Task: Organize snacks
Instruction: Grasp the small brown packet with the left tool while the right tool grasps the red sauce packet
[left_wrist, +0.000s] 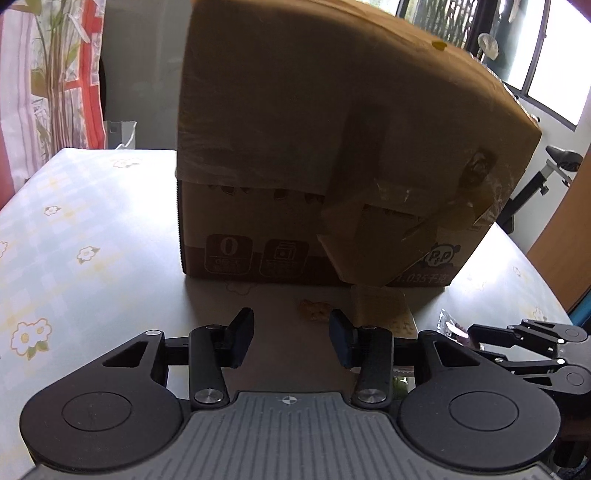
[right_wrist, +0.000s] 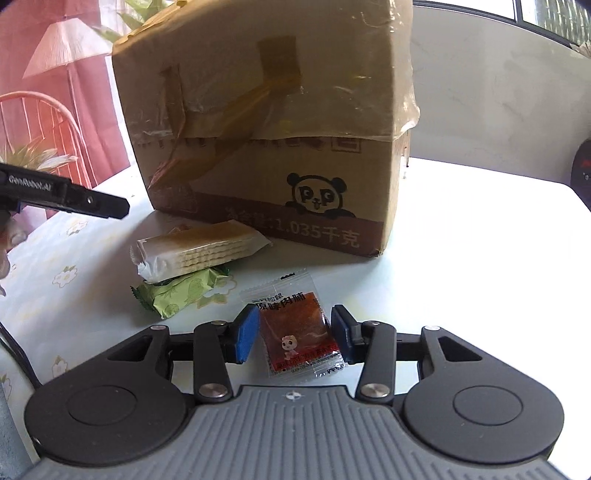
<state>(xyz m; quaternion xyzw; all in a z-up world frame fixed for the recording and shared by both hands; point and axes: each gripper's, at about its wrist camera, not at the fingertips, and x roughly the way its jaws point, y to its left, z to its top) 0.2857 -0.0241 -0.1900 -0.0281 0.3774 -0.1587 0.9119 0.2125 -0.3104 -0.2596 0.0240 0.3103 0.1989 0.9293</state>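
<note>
Right gripper (right_wrist: 294, 334) straddles the small clear packet of red dried meat (right_wrist: 301, 334) lying on the table near the taped cardboard box (right_wrist: 273, 129), pads flanking it, not visibly pinching. Left gripper (left_wrist: 291, 338) is empty.

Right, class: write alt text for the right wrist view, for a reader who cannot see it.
The right tool brackets a clear packet of red dried meat on a floral tablecloth. Behind it lie a wafer pack resting on a green snack packet, before a taped cardboard box printed with a panda.
</note>
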